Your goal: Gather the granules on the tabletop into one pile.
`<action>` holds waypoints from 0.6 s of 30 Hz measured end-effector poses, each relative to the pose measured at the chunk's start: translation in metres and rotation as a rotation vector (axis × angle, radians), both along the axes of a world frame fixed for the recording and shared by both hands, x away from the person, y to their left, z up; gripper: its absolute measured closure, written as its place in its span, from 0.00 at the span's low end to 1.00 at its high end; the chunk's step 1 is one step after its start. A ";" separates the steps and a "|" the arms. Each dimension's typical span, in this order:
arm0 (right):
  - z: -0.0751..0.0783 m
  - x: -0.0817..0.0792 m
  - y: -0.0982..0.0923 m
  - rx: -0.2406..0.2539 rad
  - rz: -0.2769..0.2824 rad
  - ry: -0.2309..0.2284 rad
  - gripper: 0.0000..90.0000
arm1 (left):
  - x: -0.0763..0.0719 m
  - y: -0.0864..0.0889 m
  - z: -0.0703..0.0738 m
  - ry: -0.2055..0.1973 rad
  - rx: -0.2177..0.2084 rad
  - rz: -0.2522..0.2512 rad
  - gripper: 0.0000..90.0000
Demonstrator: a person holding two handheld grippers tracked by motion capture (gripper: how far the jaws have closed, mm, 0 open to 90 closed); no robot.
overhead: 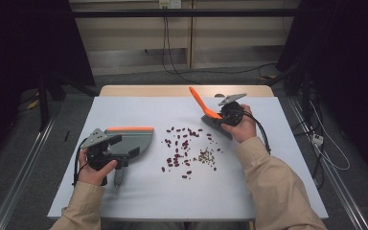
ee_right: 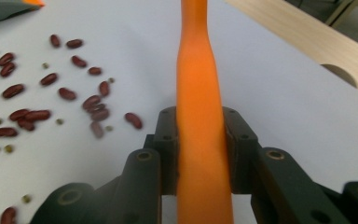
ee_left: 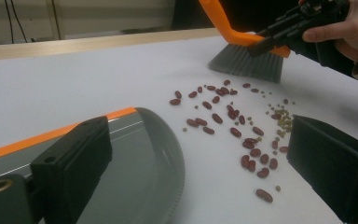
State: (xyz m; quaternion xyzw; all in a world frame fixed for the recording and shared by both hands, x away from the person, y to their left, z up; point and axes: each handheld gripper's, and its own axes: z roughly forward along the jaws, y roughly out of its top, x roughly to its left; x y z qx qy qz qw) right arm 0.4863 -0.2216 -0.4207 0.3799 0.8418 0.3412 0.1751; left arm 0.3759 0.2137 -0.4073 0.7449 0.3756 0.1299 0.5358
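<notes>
The right gripper [overhead: 223, 116] is clamped on the orange handle of a small brush [overhead: 206, 111]; in the right gripper view its two black jaws press flat against both sides of the handle [ee_right: 199, 116], which runs up between them. Held that way the handle slants up and away while the grey bristles [ee_left: 247, 65] rest on the white tabletop [overhead: 139, 196], a grip that looks meant for dragging the bristles sideways.

The brush stands just beyond the far right edge of the scattered red beans [overhead: 179, 146], with a few strays almost at the bristle tips. Taking that bean patch as the marker, a small cluster of pale green beans [overhead: 205, 156] lies at its right, near the person's right sleeve. To the patch's left, a short bare gap away, sits the grey dustpan [overhead: 133, 141] with its orange rim, curved mouth turned toward the beans, so a sweep leftward would probably carry them into it.

The left gripper [overhead: 116, 147] sits at the dustpan's near left side. Its jaws stand apart in its own view, one over the pan, the other over the table by the beans; whether it grips the pan's handle I cannot tell. It seems placed to steady the pan.
</notes>
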 end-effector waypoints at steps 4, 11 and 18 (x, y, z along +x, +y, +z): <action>0.002 -0.011 0.006 -0.039 0.080 0.004 0.79 | -0.001 0.003 0.000 -0.003 -0.003 0.013 0.07; 0.005 -0.032 0.010 -0.051 0.162 0.031 0.79 | -0.001 0.004 0.001 -0.006 0.004 0.019 0.07; 0.006 -0.048 0.010 -0.053 0.207 0.019 0.79 | -0.002 0.002 0.000 -0.006 0.013 0.012 0.07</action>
